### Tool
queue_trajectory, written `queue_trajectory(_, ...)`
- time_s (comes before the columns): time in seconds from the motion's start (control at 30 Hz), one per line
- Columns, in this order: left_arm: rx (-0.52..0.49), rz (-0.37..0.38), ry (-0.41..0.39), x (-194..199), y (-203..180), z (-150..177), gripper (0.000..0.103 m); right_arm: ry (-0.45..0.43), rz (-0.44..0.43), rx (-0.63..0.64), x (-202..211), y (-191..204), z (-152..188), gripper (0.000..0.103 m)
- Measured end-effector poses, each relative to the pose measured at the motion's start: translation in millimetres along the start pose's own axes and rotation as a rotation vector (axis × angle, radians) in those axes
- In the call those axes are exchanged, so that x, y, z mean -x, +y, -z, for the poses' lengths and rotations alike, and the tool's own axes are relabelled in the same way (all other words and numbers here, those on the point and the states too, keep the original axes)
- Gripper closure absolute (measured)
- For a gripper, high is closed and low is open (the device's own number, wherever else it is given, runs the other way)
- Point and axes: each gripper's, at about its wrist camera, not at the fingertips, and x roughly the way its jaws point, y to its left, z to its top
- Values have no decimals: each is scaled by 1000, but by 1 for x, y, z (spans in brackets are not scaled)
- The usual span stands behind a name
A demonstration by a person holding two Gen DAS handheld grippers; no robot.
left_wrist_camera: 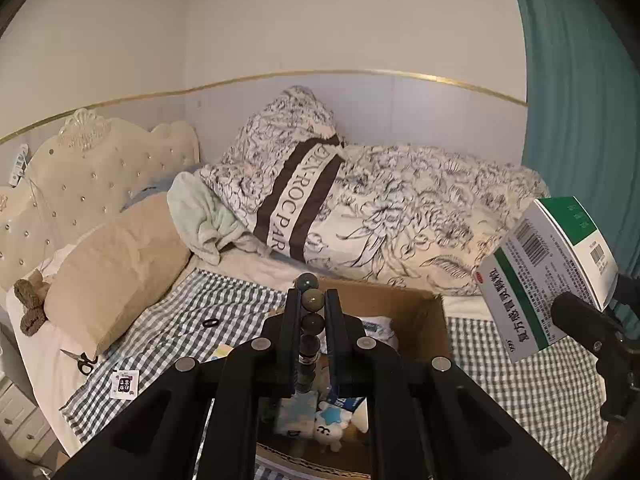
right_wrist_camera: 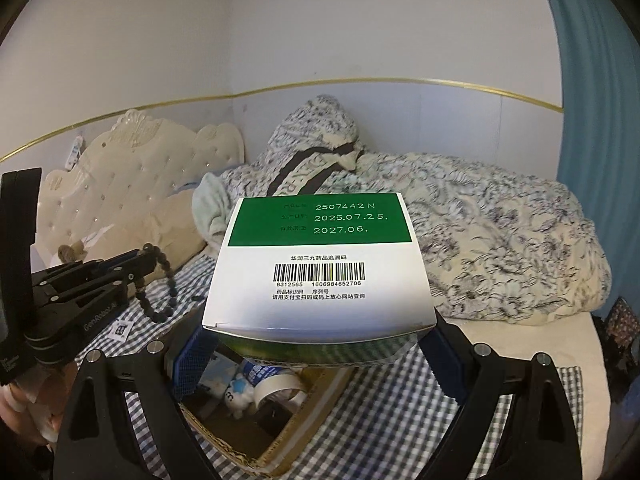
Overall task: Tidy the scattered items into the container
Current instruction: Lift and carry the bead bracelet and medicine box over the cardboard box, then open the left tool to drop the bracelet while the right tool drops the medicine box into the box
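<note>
— Cardboard walls of the box (left_wrist_camera: 424,320) sit right under both claws, on the checked bed sheet (left_wrist_camera: 520,380). Why hold things this way?

— The left claw (left_wrist_camera: 311,300) is pinched fully shut on a string of dark beads (right_wrist_camera: 160,280), which dangles in a loop, so a tight nip is all that thin strand allows. The right claw (right_wrist_camera: 320,356) stands wide, its blue pads (right_wrist_camera: 192,364) pressed on the two sides of a green-and-white medicine carton (right_wrist_camera: 320,264), held flat.

— Room to drop them?

— Some. A small plush toy (right_wrist_camera: 240,394) and a tape roll (right_wrist_camera: 280,388) already fill one end; bare cardboard floor shows nearer the camera. I'd judge the carton risks catching the rim.

— Anything left out?

— Scissors (left_wrist_camera: 82,361), a black ring (left_wrist_camera: 210,323) and a small card (left_wrist_camera: 125,385) lie on the sheet, beside the tan pillow (left_wrist_camera: 116,276).
</note>
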Motion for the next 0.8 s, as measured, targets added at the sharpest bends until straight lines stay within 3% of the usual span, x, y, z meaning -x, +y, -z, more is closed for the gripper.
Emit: queue_trajectory(0.8, 12, 24, 236, -118, 20, 56, 93, 229, -39, 42, -135, 34, 35, 11)
